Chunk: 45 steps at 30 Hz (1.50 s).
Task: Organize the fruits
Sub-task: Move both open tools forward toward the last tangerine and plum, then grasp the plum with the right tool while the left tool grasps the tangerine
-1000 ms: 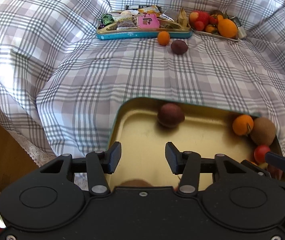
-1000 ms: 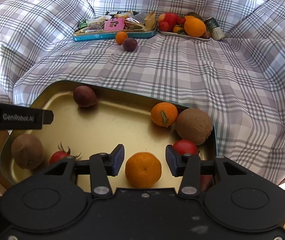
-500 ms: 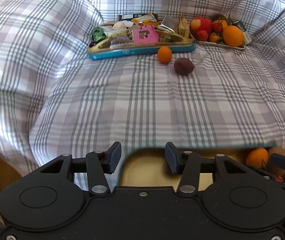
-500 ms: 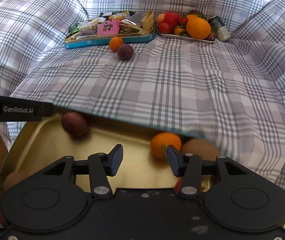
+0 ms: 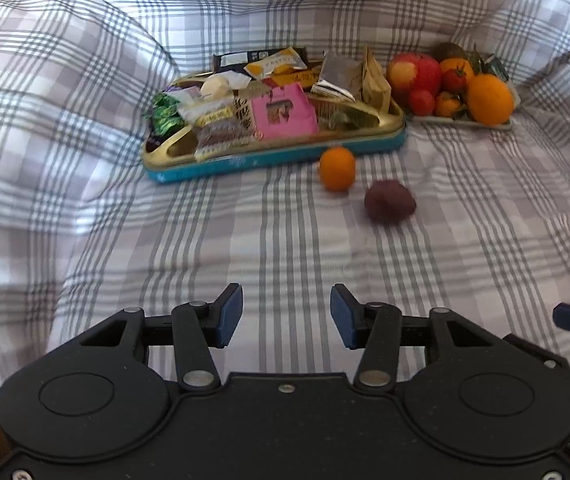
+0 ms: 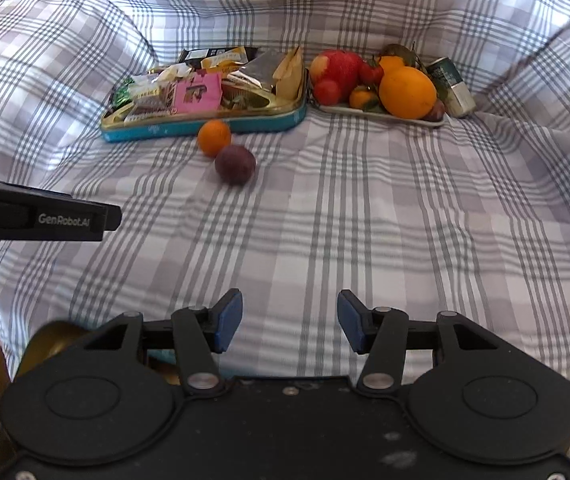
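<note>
Two grippers over bare plaid cloth (image 5: 285,240), left gripper (image 5: 285,316) apart, right gripper (image 6: 290,322) opening, both empty

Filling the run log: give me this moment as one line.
left claw: open, empty | right claw: opening, empty | small orange, dark fruit: loose on blanket

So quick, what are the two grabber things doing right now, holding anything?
Left gripper: open, jaws apart, nothing between them.
Right gripper: jaws opening, nothing between them, only the checked cloth beyond.
</note>
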### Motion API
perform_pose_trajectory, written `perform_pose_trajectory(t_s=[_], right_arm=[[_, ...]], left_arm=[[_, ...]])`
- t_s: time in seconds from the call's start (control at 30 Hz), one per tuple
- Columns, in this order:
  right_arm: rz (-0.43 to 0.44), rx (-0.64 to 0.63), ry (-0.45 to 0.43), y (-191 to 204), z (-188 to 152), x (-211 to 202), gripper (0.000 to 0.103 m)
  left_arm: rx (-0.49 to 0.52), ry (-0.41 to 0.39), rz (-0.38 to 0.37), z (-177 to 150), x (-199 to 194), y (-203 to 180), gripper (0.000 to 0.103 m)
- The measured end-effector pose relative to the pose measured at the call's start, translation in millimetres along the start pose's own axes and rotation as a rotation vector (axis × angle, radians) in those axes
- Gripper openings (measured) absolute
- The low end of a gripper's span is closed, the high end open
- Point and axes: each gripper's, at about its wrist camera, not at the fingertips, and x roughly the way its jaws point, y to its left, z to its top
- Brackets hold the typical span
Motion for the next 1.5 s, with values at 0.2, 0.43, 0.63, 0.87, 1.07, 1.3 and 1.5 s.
perform_pose_trajectory(t_s=[0.2, 0.43, 0.63, 0.87, 1.07, 1.3, 1.5], right_arm=[[-0.003, -0.012, -0.015, 7, 23, 21, 0.055], [-0.001, -0.023, -0.033, 13, 47, 49, 0.055], [0.02, -0.052, -0.055, 26, 63, 73, 0.055], [0.016, -0.102, -0.081, 39, 73, 94, 0.054], [0.031, -0.095, -0.085, 43, 78, 107, 0.053], [0.044, -0.111, -0.078, 46, 76, 117, 0.038], [0.032, -0.065, -0.061, 34, 73, 109, 0.038]], left_arm=[[-0.018, -0.011, -0.017, 18, 31, 8, 0.056], [-0.029, -0.033, -0.035, 28, 46, 14, 0.056], [-0.063, -0.033, -0.036, 34, 53, 24, 0.056], [-0.102, -0.029, -0.048, 35, 58, 33, 0.055], [-0.105, -0.029, -0.053, 36, 59, 33, 0.05], [-0.09, -0.03, -0.062, 37, 55, 29, 0.049], [-0.073, -0.043, -0.076, 44, 51, 21, 0.049]])
